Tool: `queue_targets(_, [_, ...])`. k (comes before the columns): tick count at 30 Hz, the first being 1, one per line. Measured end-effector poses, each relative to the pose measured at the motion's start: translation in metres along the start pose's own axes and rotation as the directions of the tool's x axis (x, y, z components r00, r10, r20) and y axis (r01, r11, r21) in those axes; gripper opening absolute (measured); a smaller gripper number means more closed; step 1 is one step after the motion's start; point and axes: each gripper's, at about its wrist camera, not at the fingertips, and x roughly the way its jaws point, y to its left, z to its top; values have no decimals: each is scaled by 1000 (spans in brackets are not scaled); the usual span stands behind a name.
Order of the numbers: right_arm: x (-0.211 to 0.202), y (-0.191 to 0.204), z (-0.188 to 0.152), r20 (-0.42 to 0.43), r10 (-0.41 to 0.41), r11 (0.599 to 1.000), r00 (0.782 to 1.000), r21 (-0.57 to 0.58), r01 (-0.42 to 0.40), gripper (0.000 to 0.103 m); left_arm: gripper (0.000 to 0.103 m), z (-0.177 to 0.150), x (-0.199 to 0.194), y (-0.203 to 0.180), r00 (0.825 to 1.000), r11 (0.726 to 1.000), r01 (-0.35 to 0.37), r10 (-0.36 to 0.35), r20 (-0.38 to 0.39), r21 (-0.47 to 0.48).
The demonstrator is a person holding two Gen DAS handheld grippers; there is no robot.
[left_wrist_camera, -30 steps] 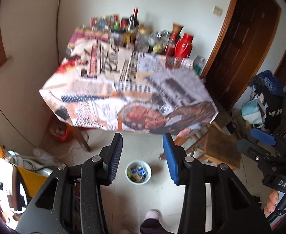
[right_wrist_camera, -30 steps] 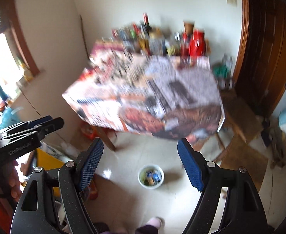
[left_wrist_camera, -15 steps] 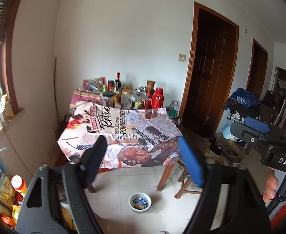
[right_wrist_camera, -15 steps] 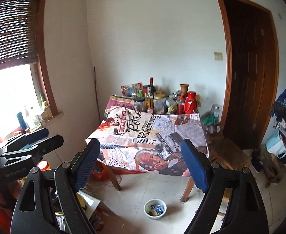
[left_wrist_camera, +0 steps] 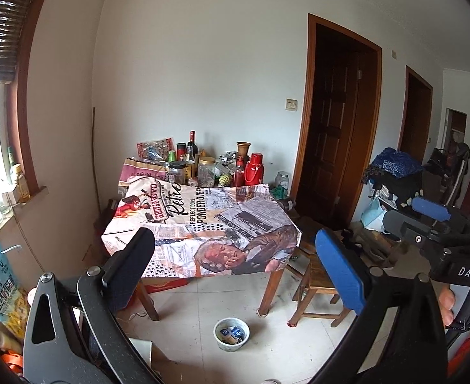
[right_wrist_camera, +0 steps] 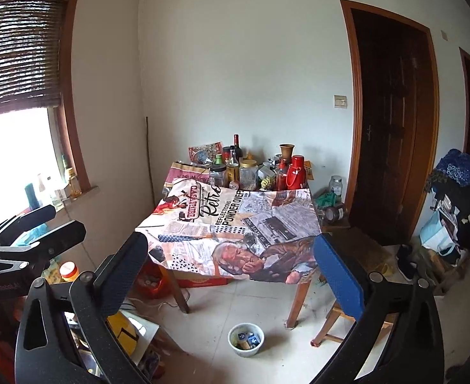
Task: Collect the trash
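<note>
A small white bowl [left_wrist_camera: 231,334] [right_wrist_camera: 246,339] holding a few blue and white scraps stands on the tiled floor in front of the table. My left gripper [left_wrist_camera: 235,240] hangs well above and short of it, its jaws opening wide with nothing between them. My right gripper [right_wrist_camera: 230,243] is at the same height beside it, jaws also opening and empty. Each gripper shows in the other's view: the right gripper [left_wrist_camera: 426,224] at the right edge with a hand on it, the left gripper [right_wrist_camera: 36,233] at the left edge.
A table under a newspaper-print cloth [left_wrist_camera: 177,204] [right_wrist_camera: 235,220] carries several bottles and jars [left_wrist_camera: 209,166] at its back. A wooden stool [left_wrist_camera: 318,275] stands to its right. Dark doors [right_wrist_camera: 388,128], piled bags [right_wrist_camera: 458,192] and floor clutter [right_wrist_camera: 123,329] line the sides.
Both grippers rose and tilted up, so the views went from the floor and bowl to the whole room. Both pairs of jaws spread wider. The bowl now sits low in each frame.
</note>
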Motion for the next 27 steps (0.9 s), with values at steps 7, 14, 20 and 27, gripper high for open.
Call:
queue_targets(7, [-11, 0, -5, -5, -5, 1000, 1000, 2, 5, 103, 101, -3, -4, -6, 1000, 1000, 14, -14, 1, 16])
queue_targets(14, [-11, 4, -7, -20, -4, 1000, 1000, -13, 4, 103, 101, -5, -6, -4, 1000, 1000, 18, -18, 0, 11])
queue_targets(20, [-11, 6, -7, -27, -3, 1000, 1000, -15, 3, 103, 101, -5, -6, -2, 1000, 1000, 16, -16, -5, 8])
queue_targets(27, [-12, 8, -6, -33, -3, 1000, 999, -20, 2, 103, 101, -4, -5, -4, 1000, 1000, 11, -11, -6, 10])
